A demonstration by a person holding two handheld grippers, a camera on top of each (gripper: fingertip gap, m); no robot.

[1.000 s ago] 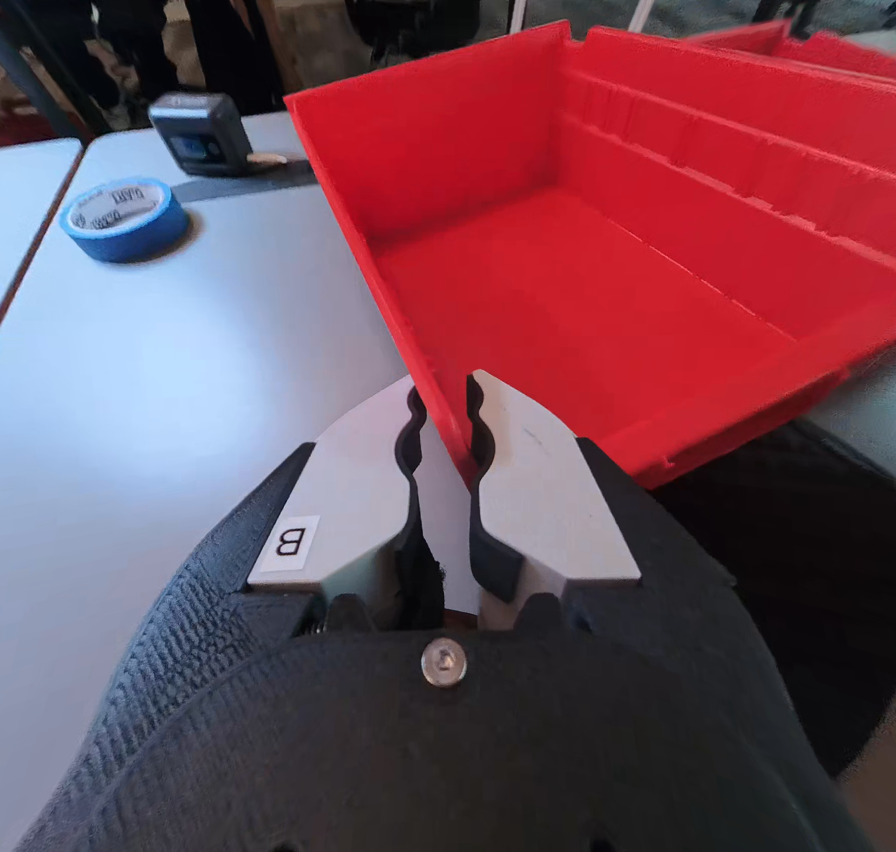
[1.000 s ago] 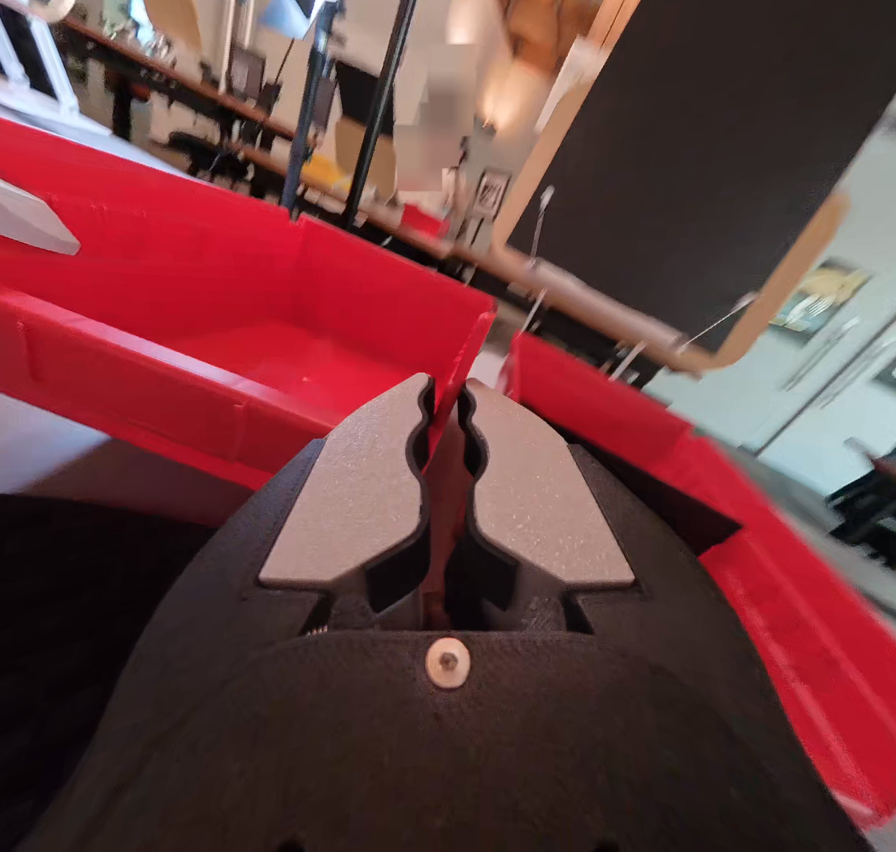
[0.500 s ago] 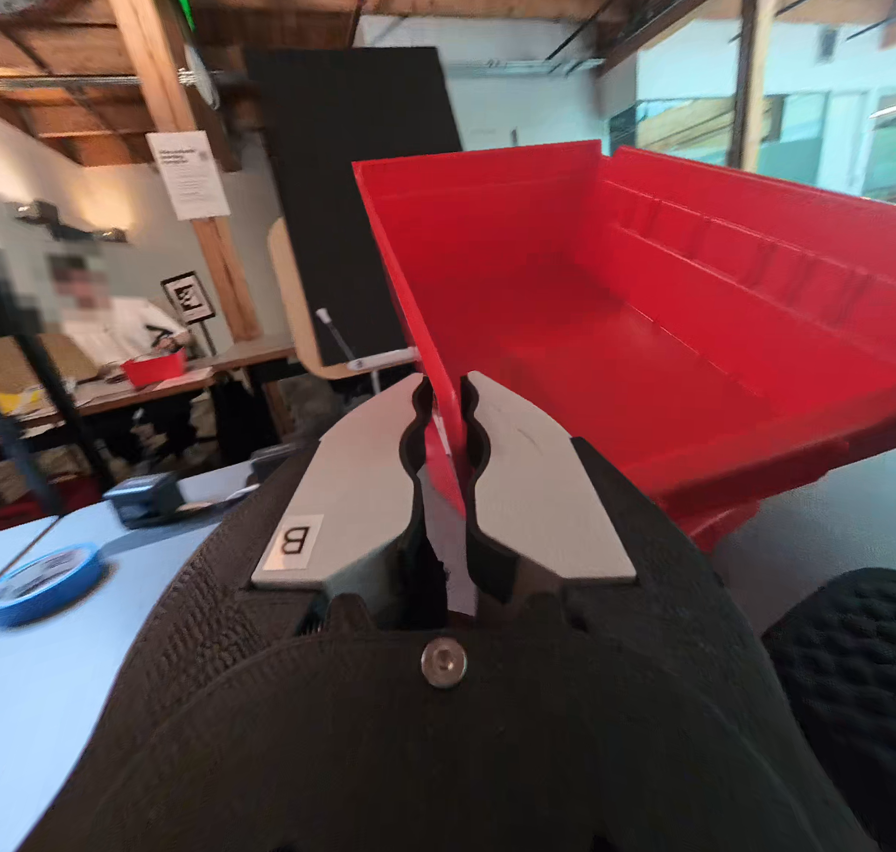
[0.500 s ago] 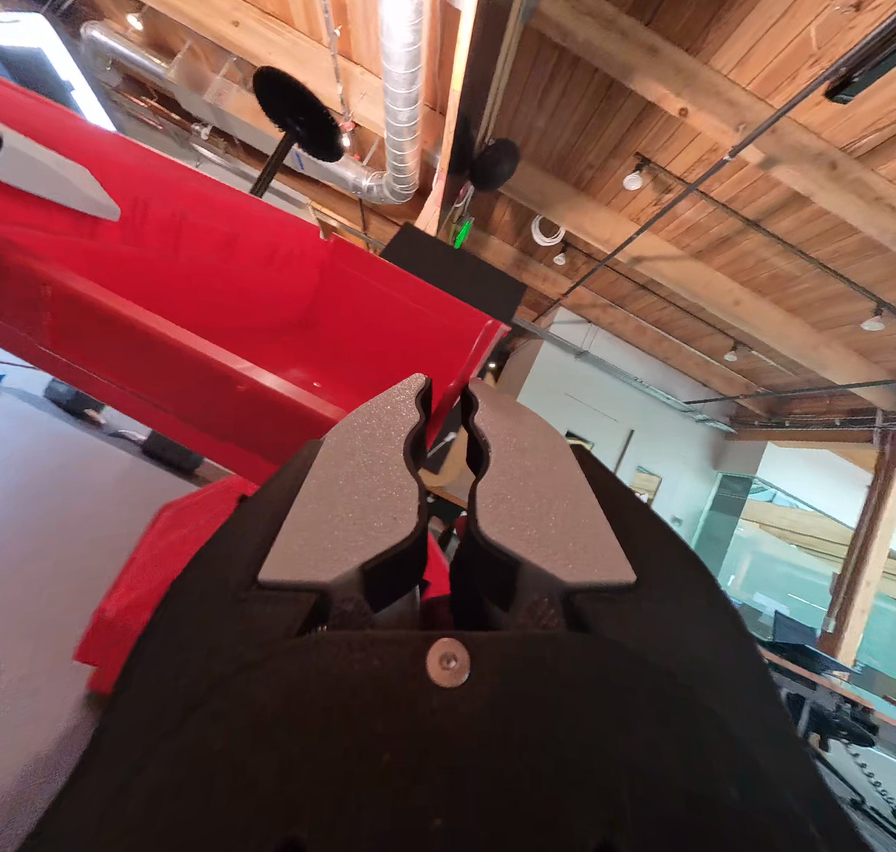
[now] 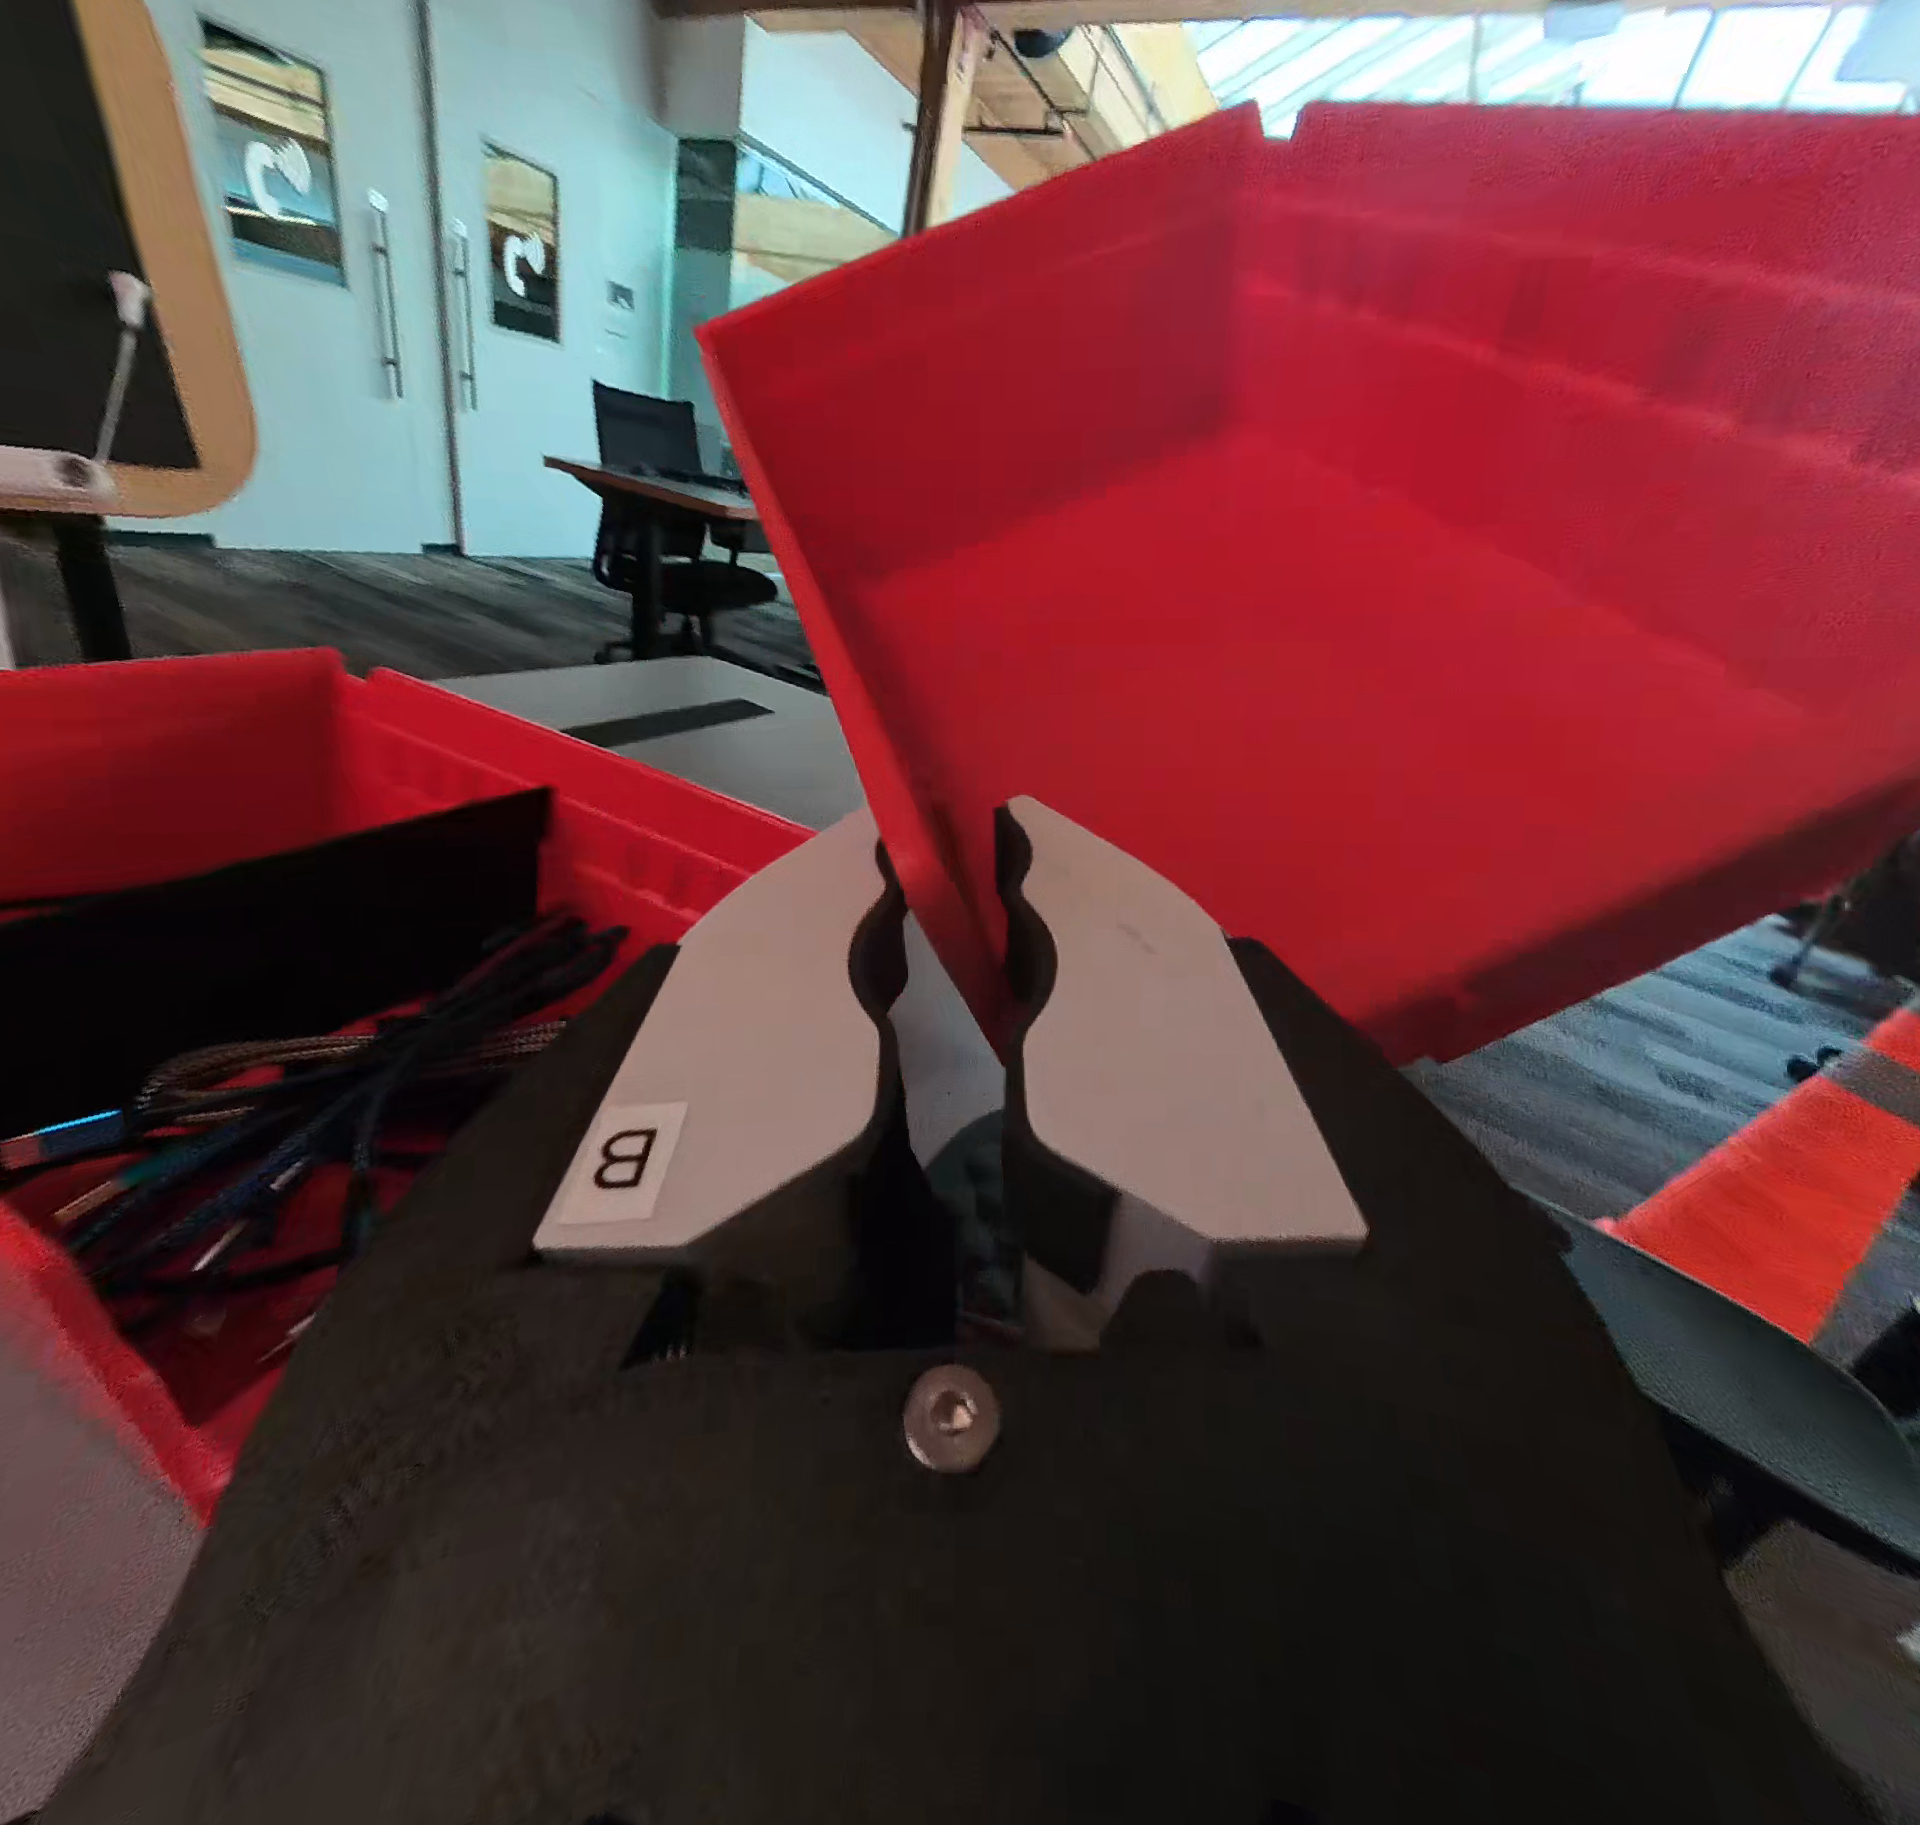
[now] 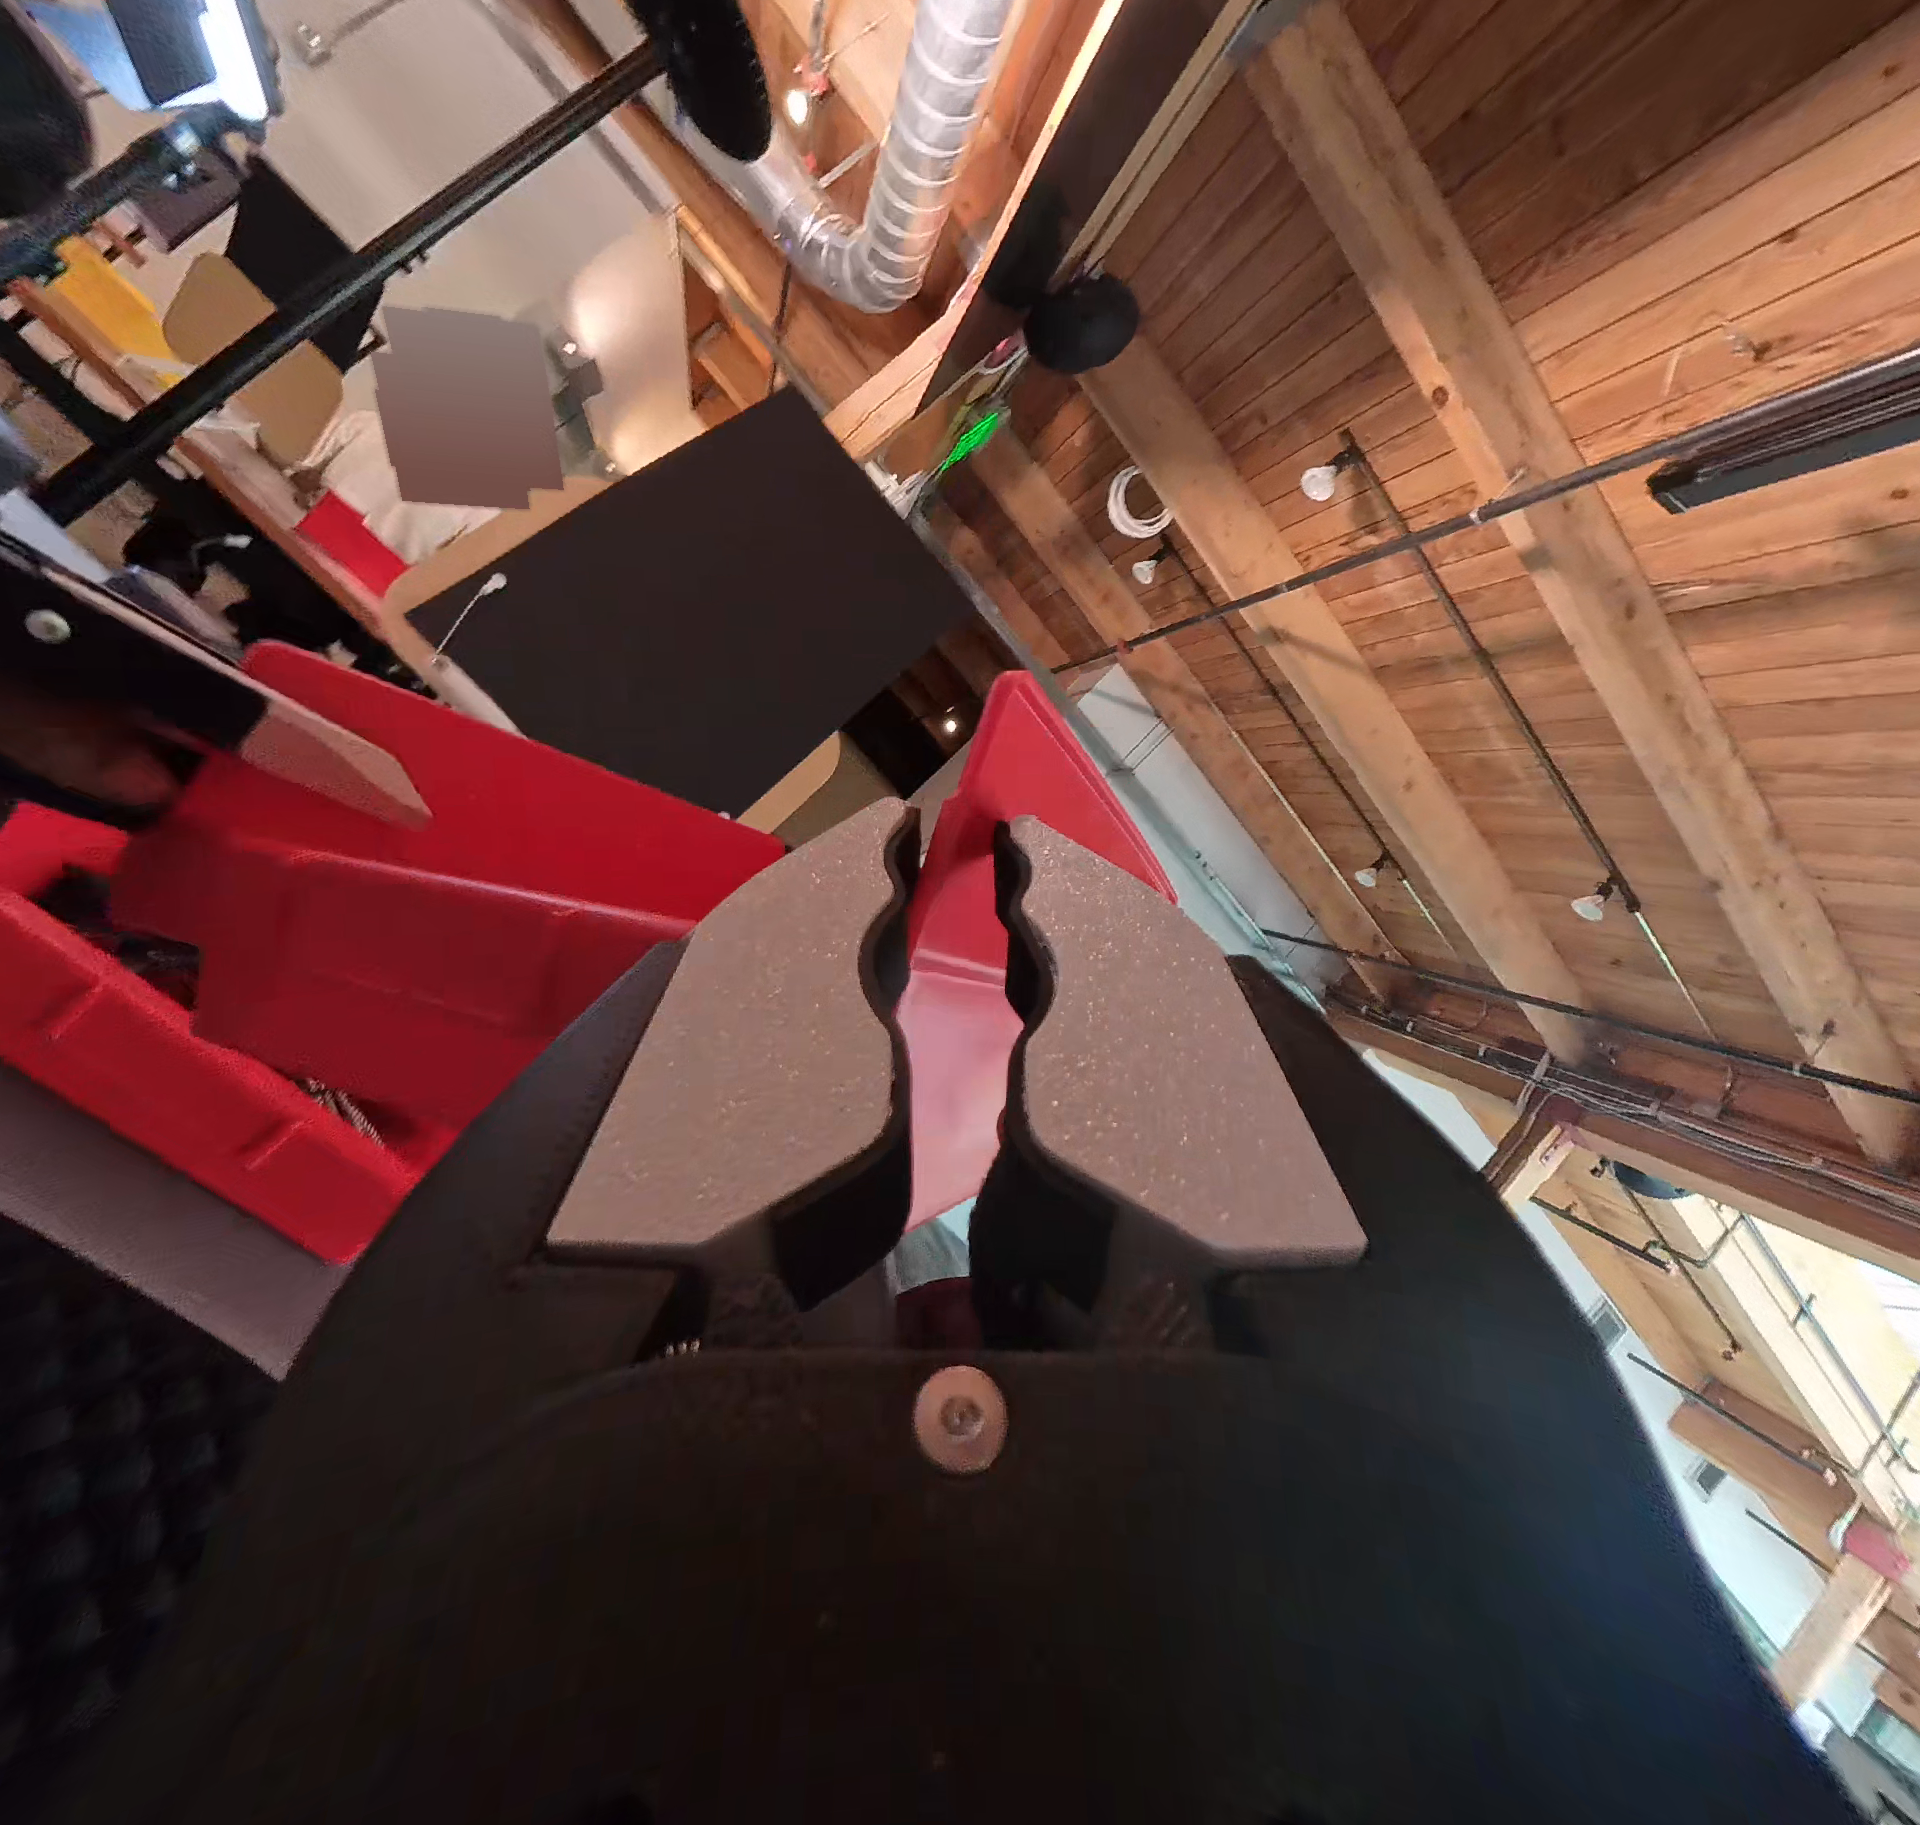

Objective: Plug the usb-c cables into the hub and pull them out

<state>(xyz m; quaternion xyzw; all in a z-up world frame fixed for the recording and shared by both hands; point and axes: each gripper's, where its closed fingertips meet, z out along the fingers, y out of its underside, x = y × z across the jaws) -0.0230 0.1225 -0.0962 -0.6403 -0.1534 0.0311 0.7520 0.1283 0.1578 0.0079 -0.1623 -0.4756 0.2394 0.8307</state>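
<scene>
Dark cables [image 5: 312,1079] lie tangled in a red bin [image 5: 623,840] on the grey counter [image 5: 717,736], low at left. Above it, an empty red bin [image 5: 1351,632] hangs tilted in the air, one wall clamped by the left tongs [image 5: 951,908], the opposite wall [image 6: 956,996] clamped by the right tongs [image 6: 956,902].

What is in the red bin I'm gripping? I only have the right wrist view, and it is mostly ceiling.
Observer: Nothing shows in it. In the left wrist view, the lifted red bin has a bare floor.
Operator: And the lower bin at my left edge?
Observer: The second red bin holds a tangle of dark cables.
Operator: Anything else in there?
Observer: A black panel stands behind the cables.
</scene>
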